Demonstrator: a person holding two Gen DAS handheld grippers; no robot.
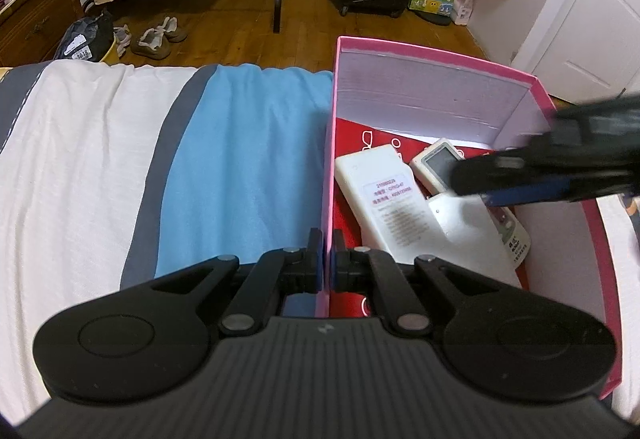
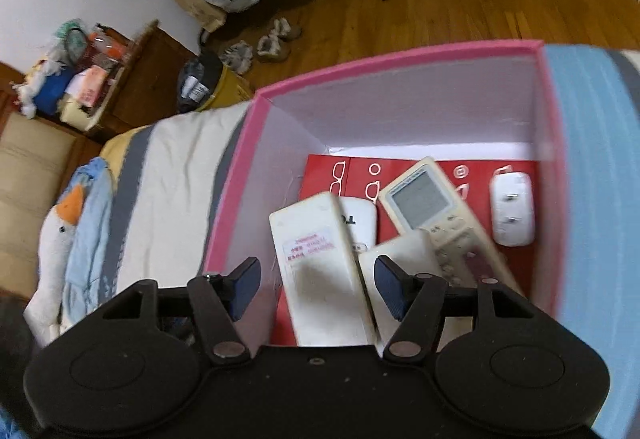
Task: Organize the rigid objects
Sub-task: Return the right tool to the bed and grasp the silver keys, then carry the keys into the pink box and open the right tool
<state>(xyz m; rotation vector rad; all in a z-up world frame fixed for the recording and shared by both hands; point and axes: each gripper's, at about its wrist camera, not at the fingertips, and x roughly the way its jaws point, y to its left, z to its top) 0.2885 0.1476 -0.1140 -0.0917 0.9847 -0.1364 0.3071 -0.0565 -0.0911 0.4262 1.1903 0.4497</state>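
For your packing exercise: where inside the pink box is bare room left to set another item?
Free: the strip of red base along the pink box's far wall, and beside its left wall. Crowded: the middle and near end, where remotes overlap, with the white plug by the right wall.

The left tool (image 1: 327,259) pointed steeply downward, its two blue-padded fingers (image 1: 316,259) drawn together and pinching the thin pink wall (image 1: 326,167) of the box between them, one finger on either side. The right tool (image 2: 316,289) also angled downward, rolled somewhat to one side, with its jaws standing wide apart and nothing pressed between the pads (image 2: 390,289). In the left wrist view the right tool (image 1: 480,185) reached in from the right edge as a blurred dark shape.
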